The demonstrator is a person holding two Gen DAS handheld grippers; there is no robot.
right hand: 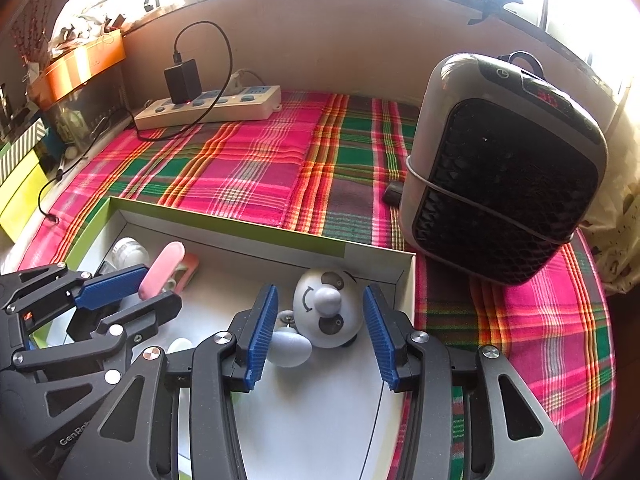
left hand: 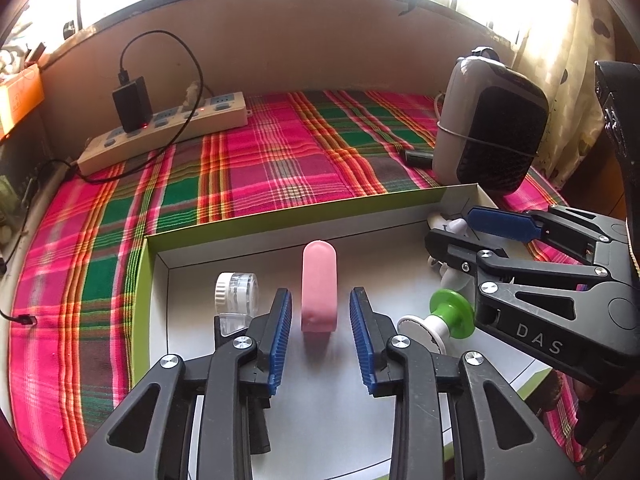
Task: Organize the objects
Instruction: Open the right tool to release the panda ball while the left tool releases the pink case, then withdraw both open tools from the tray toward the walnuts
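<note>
Spread fingers (left hand: 362,336) flank pink case (left hand: 319,286).

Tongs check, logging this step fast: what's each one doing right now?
Left tongs: open, straddling the pink case, not gripping.
Right tongs: open around the panda toy, not gripping.

The right gripper (left hand: 460,232) hides most of the white toy (left hand: 450,276) behind it, the left gripper (left hand: 318,336) covers the clear jar's (left hand: 237,294) base, and the heater's red display (right hand: 546,98) is unreadable.

Woven plaid cloth (left hand: 256,168); matt, probably cardboard box (left hand: 280,216); glossy panda (right hand: 328,308).
</note>
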